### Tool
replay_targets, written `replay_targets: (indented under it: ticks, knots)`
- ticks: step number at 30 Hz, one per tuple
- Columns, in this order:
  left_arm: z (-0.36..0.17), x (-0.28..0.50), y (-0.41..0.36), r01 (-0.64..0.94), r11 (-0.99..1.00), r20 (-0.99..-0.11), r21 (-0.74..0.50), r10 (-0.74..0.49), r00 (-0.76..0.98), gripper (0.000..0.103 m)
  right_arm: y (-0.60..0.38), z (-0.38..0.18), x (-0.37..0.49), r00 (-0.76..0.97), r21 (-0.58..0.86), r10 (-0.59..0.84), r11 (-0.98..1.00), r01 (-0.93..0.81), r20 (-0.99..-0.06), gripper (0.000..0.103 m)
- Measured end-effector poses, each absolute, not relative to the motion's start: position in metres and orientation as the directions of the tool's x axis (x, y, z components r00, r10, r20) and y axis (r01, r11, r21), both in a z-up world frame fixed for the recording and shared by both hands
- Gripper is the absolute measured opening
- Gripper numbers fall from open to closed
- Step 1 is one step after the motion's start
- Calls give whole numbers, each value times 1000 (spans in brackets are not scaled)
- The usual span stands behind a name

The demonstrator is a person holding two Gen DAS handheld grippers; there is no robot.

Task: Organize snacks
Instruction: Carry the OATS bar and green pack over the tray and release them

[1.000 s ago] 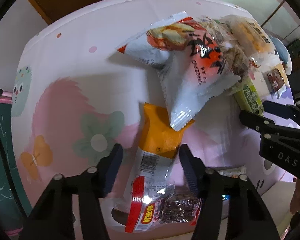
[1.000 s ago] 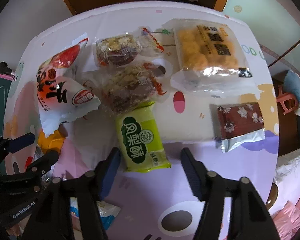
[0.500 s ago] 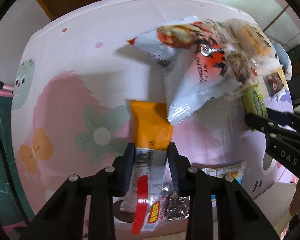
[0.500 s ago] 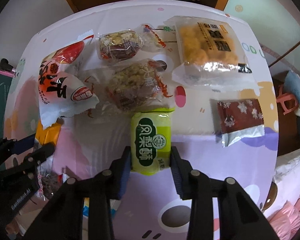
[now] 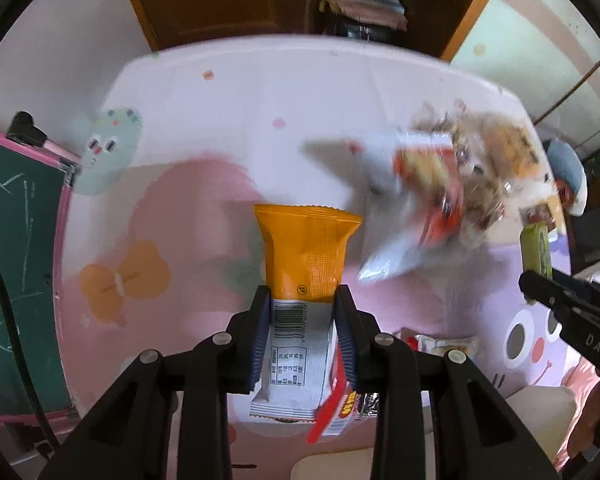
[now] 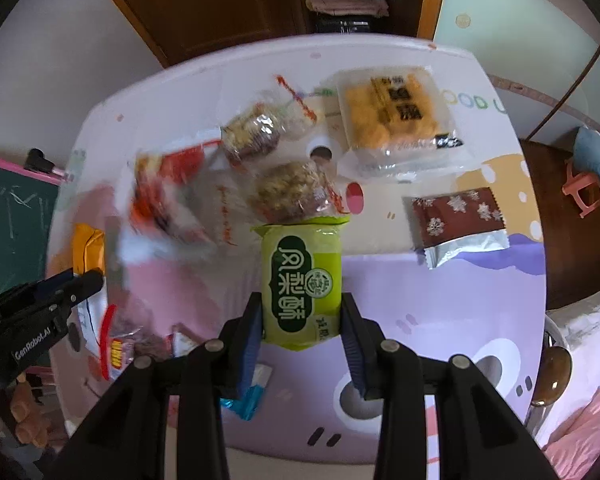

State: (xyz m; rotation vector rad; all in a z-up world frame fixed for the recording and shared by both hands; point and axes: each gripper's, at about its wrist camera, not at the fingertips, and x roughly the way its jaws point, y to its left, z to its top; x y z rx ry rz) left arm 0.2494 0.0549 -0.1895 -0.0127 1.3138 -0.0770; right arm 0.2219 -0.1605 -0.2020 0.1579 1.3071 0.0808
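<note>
1. The left gripper (image 5: 302,312) clamped an orange packet (image 5: 306,256), its jaws having just closed on it, over the pink left part of the table (image 5: 204,216).
2. A blurred red-and-white bag (image 6: 164,200), probably chips, lay between the grippers.
3. The right gripper (image 6: 302,320) pinched a green packet (image 6: 302,280), jaws likewise just closed, near the brown packet (image 6: 456,220).

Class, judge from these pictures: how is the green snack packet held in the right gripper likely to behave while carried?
The green snack packet probably stays stiff: it juts straight out of the right gripper without drooping. Its glossy wrapper may be slippery, so it could slide. It looks light for its size.
</note>
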Motion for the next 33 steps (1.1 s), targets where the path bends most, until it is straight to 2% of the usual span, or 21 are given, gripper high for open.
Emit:
replay_targets:
  ticks: [10, 21, 33]
  knots:
    - [-122, 226, 40, 82, 992, -922, -97, -121, 368, 30, -160, -147, 196, 348, 222, 212, 975, -10, -913, 37]
    - [-32, 148, 22, 169, 978, -859, -122, -190, 476, 30, -152, -69, 125, 458, 262, 279, 960, -102, -844, 37]
    - [3, 41, 5, 240, 962, -844, -132, -237, 482, 30, -146, -36, 27, 471, 260, 320, 947, -188, -822, 37]
